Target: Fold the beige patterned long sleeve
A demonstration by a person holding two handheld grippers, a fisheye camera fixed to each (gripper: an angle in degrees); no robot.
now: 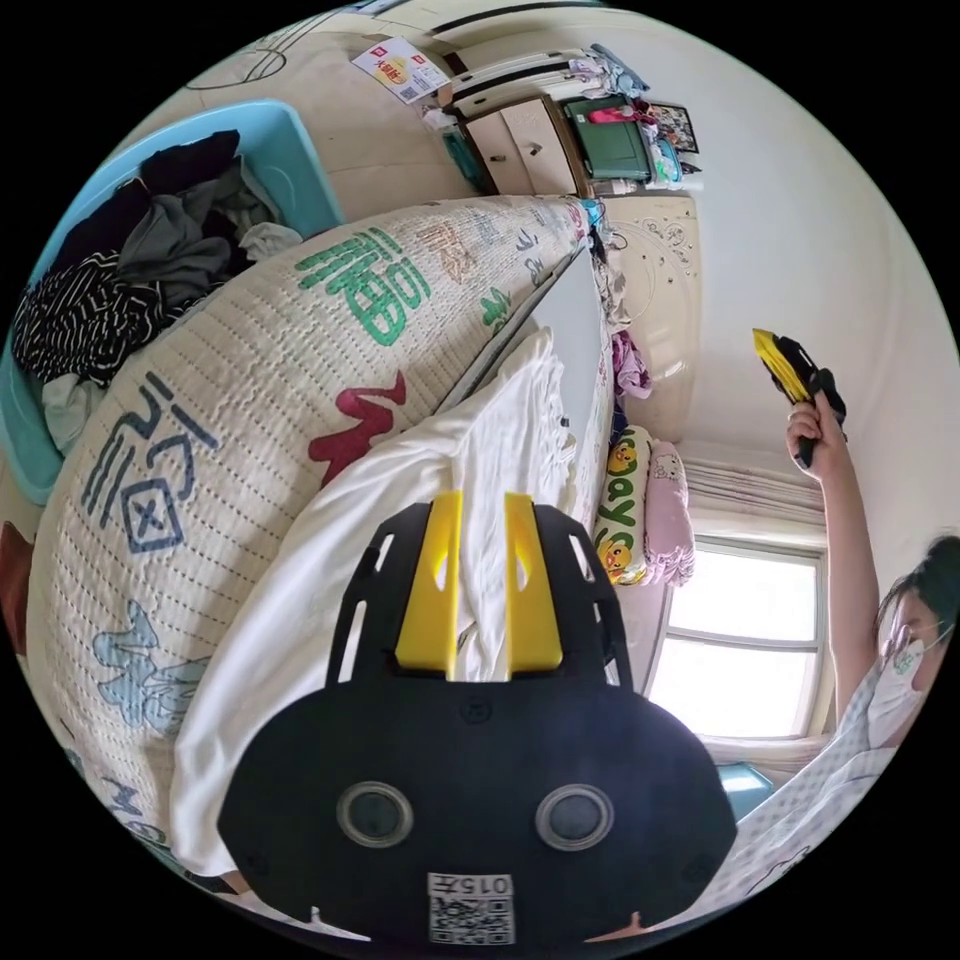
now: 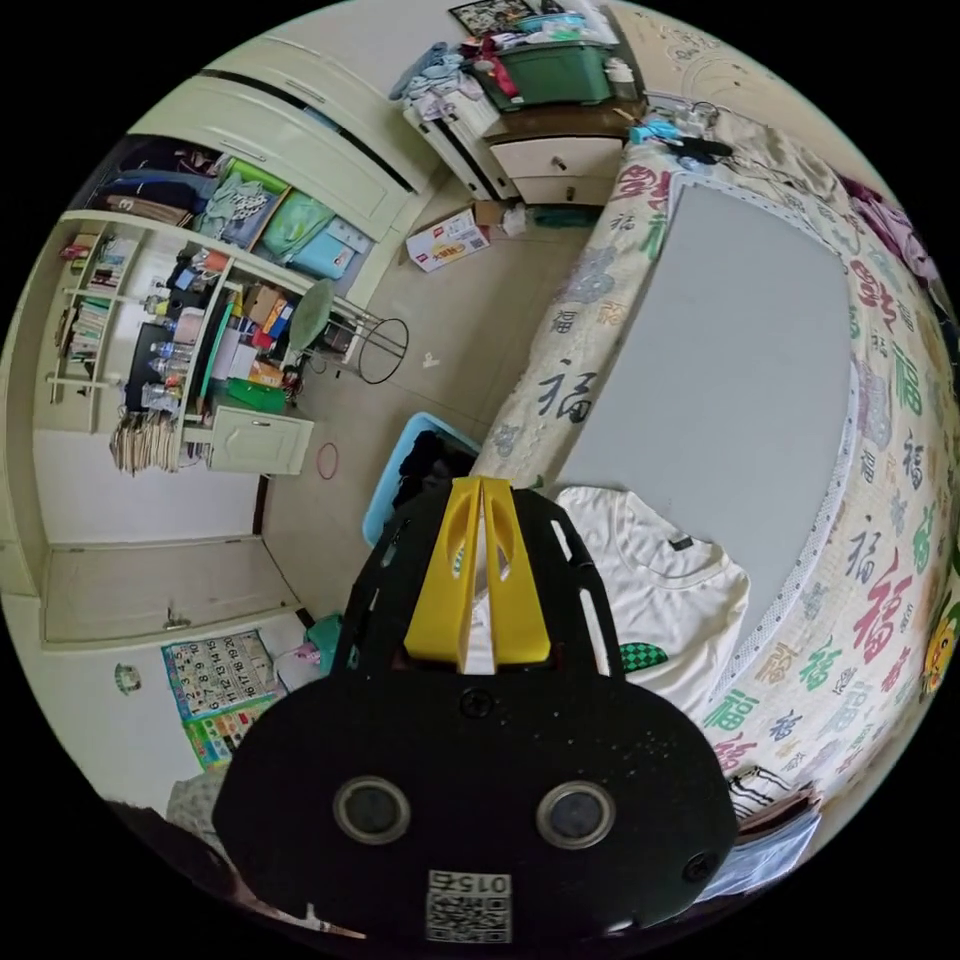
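Two grippers, two very different jobs right now. Low down, the left gripper (image 1: 478, 580) hovers close over the pale garment (image 1: 400, 520), jaws a narrow slot apart with cloth showing between them; whether they pinch it or merely sit above it, I cannot tell. Up high, the right gripper (image 2: 482, 575) is raised well above the bed, and the left gripper view catches it held aloft in the person's hand (image 1: 815, 425). Its yellow jaws are pressed nearly together, with a sliver of white visible between them low down; from here I can't say whether that is fabric or just the shirt lying below. That shirt is the long sleeve (image 2: 660, 590) itself, lying near one end of the grey board (image 2: 730, 370) on top of the bed's printed quilt (image 2: 890, 560), collar towards the board's bare middle, a small dark tag at the neck and a green checkered patch near its lower edge. It looks bunched rather than flat, so I'd judge the fold has barely started: the board gives a smooth surface, and the garment wants spreading first. Beside the bed on the floor, a blue basket (image 1: 290, 140) of dark clothes waits.
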